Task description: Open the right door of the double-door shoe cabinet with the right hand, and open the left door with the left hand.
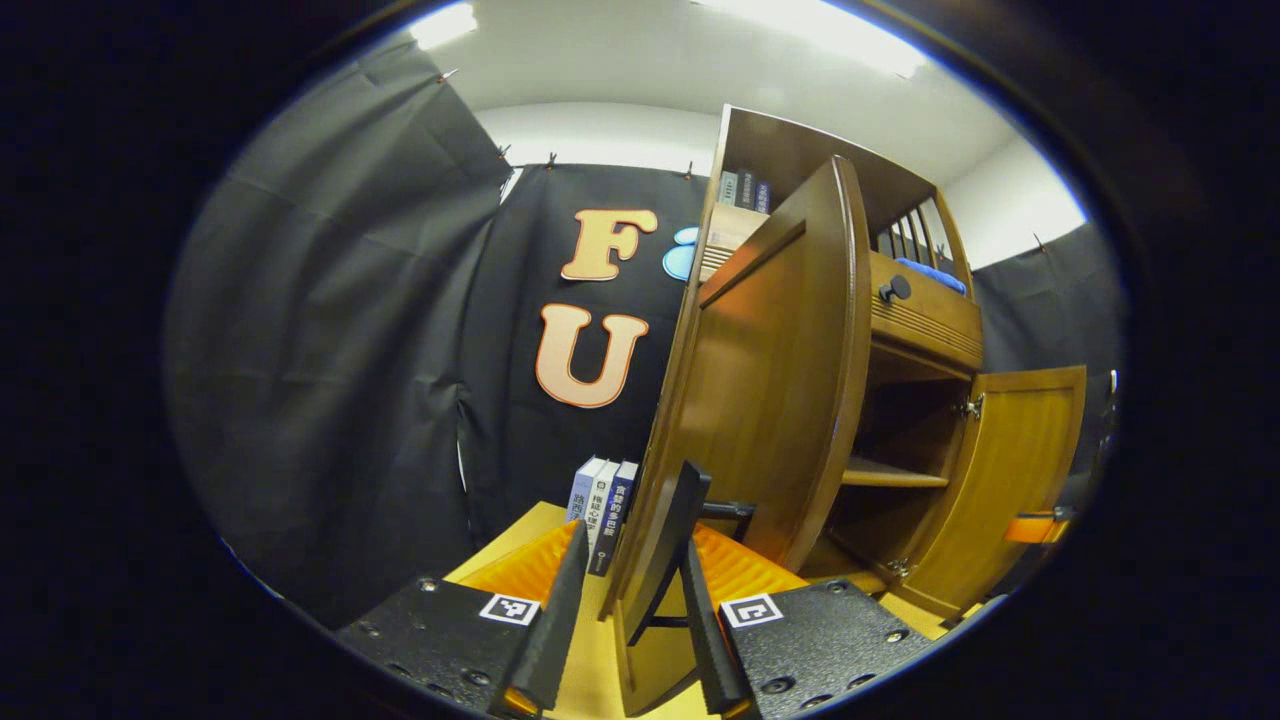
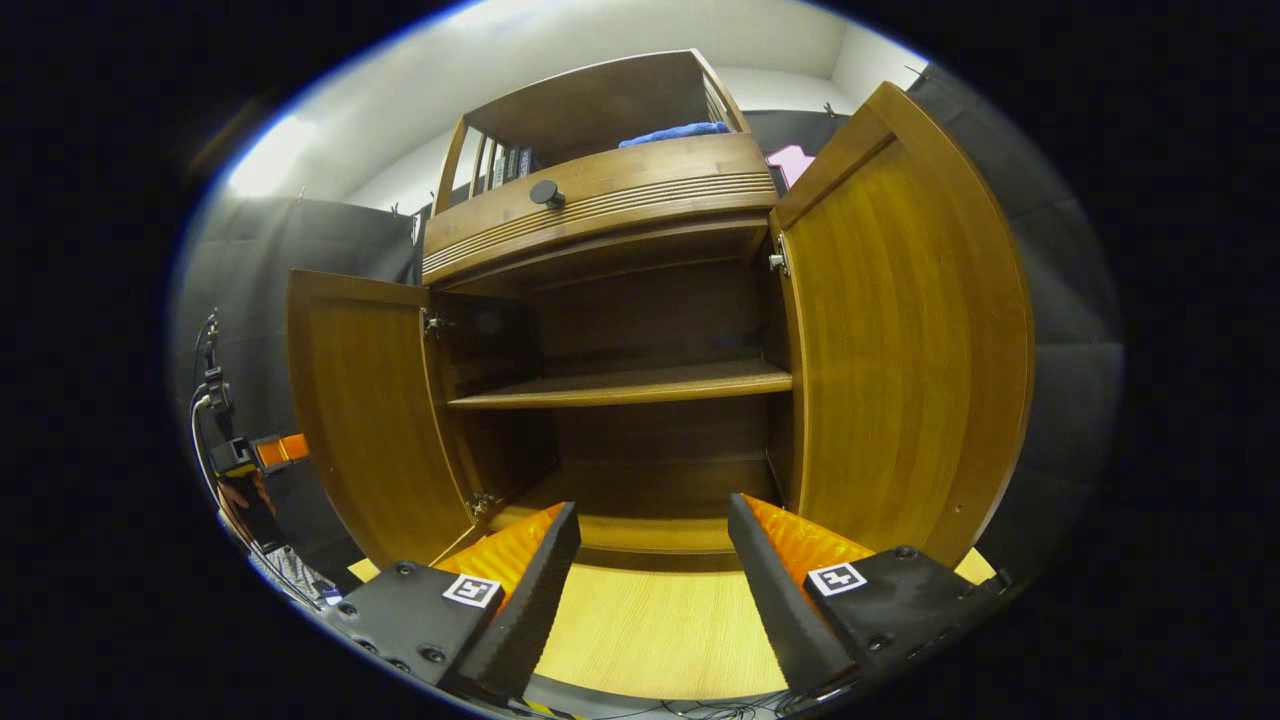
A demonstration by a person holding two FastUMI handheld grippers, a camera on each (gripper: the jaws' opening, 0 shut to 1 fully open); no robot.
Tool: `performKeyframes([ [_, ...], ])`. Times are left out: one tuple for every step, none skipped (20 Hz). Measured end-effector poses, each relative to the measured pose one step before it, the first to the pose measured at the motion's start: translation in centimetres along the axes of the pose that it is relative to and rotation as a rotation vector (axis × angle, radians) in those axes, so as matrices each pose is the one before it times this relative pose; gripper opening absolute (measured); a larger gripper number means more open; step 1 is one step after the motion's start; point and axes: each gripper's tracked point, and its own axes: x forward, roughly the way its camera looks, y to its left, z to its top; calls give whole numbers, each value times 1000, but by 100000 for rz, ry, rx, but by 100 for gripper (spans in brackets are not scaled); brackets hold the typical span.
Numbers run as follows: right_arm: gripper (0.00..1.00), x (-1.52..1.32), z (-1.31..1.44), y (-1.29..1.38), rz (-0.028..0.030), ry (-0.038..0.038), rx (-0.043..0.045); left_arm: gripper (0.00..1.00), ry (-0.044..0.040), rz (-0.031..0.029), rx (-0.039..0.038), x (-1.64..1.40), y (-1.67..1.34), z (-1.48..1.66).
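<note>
We find the left gripper view close against the left door's (image 1: 760,400) edge, facing along it; the right gripper view faces the open shoe cabinet (image 2: 640,330) squarely, near. Both share its shelf (image 2: 620,385).

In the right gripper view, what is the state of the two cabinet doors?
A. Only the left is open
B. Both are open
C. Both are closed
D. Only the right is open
B: the left door and right door both stand swung out, and the shelf between them is exposed.
</note>
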Motion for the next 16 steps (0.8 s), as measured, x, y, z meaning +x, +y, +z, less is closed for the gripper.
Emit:
performKeyframes([
  [96,-5,-119,37,184,235,62,53,-316,-1354,765,211,384,15],
  [97,114,-75,45,349,236,145,48,6,-1386,-301,117,494,64],
  [99,9,-56,64,296,209,195,65,446,-1808,-762,114,480,-222],
  [100,127,-82,11,165,129,161,68,739,-1569,-1174,129,410,-94],
  [100,-25,-19,20,86,102,100,71,-199,-1268,-795,-39,505,99],
  [100,2,32,-3,38,-75,132,74,-376,-1058,-398,-31,311,141],
  [96,-81,41,21,93,-206,162,73,102,-1075,-1177,-56,119,87],
  [96,13,40,-57,-1,-158,84,73,-13,-662,-1048,-21,14,-39],
  [96,-5,16,-22,-105,18,-67,73,573,-255,133,-57,45,-175],
  [96,26,-37,-98,-424,158,-59,73,743,422,1352,-105,83,-119],
  [96,-12,-8,-21,-364,147,37,73,1039,429,1408,-134,-17,-33],
  [96,23,98,-22,-53,-123,94,73,840,308,941,-270,-26,-104],
  [96,13,0,-56,65,42,41,72,976,390,1299,-495,-52,-122],
  [96,142,7,-47,139,114,-5,73,640,526,1320,-599,6,65],
  [96,162,-47,3,213,57,144,74,-166,792,947,-627,52,262],
  [96,212,-28,55,438,120,240,74,-744,833,694,-484,-60,458],
])
